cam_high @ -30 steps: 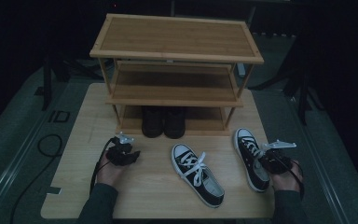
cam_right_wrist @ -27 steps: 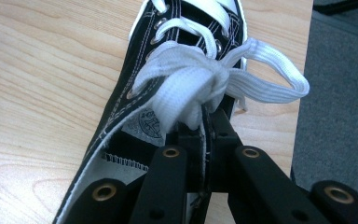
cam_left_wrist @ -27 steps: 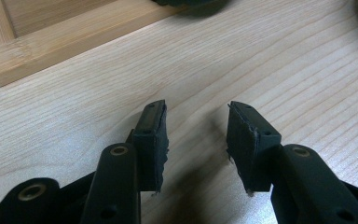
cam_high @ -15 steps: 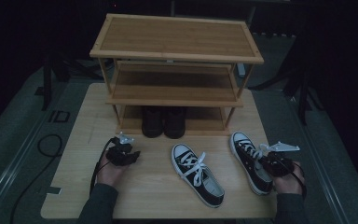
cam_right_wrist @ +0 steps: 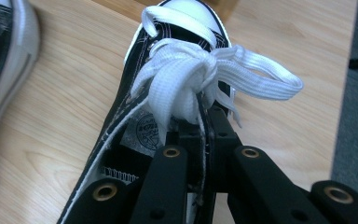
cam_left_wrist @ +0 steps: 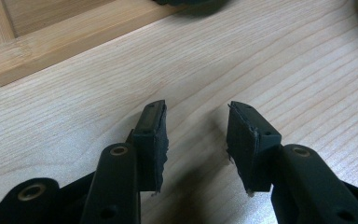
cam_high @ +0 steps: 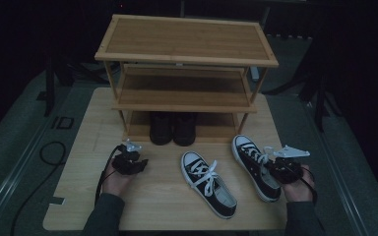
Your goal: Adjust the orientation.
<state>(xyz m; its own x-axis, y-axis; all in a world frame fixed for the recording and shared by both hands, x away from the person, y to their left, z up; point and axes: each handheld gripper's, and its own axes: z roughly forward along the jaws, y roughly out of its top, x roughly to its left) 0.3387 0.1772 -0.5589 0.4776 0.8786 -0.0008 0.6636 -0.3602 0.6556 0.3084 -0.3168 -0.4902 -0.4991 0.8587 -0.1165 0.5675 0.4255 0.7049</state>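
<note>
**Right sneaker in your grip, rack still waiting**

Your right gripper (cam_right_wrist: 200,135) is clamped on the side wall of the black canvas sneaker (cam_high: 254,166) at the lower right of the high view, jaws pinched tight beside the white laces (cam_right_wrist: 200,79). Its mate, the second sneaker (cam_high: 207,183), lies loose at lower centre of the table (cam_high: 78,196). Your left gripper (cam_left_wrist: 196,135), lower left, hovers over bare wood with jaws apart and nothing between them. On the bamboo shoe rack (cam_high: 187,42) at upper centre, a pair of dark boots (cam_high: 172,128) occupies the bottom tier; the middle shelf (cam_high: 184,91) looks free. By my reckoning, neither sneaker is shelved yet, so both placements remain.
</note>
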